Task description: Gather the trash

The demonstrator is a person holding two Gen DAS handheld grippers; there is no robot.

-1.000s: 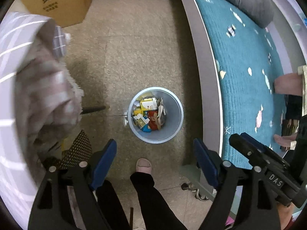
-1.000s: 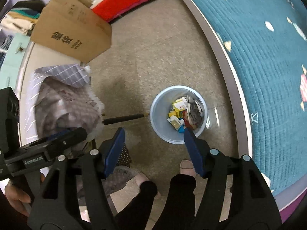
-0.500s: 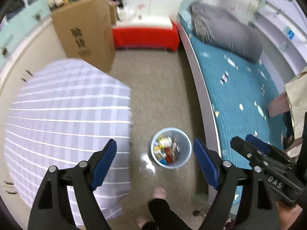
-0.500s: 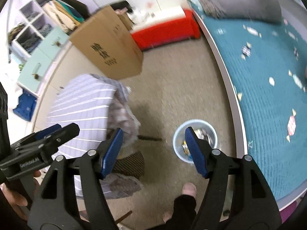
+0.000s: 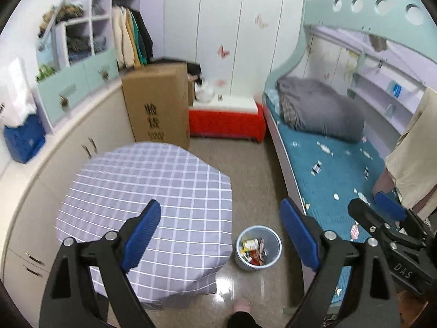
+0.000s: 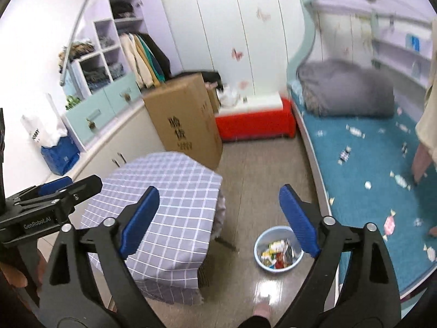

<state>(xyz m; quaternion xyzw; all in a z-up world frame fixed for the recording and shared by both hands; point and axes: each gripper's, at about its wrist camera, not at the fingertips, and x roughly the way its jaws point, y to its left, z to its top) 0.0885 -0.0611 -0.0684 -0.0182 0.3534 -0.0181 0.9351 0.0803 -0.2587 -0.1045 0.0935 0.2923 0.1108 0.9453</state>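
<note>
Opening, both with nothing between the jaws — the left hand-held gripper (image 5: 220,236) over the checked-cloth bench (image 5: 153,188) at left, the right hand-held gripper (image 6: 218,222) beside it. The blue trash bin (image 5: 258,248), holding wrappers, stands on the floor between bench and bed (image 5: 327,169) — near a foot (image 5: 241,304).

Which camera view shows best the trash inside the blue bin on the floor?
The left wrist view shows it best: the bin stands clear between the claw fingers, so the wrappers inside are fully visible and fairly sharp. In the right wrist view, the bin is partly hidden behind one blue finger.
</note>
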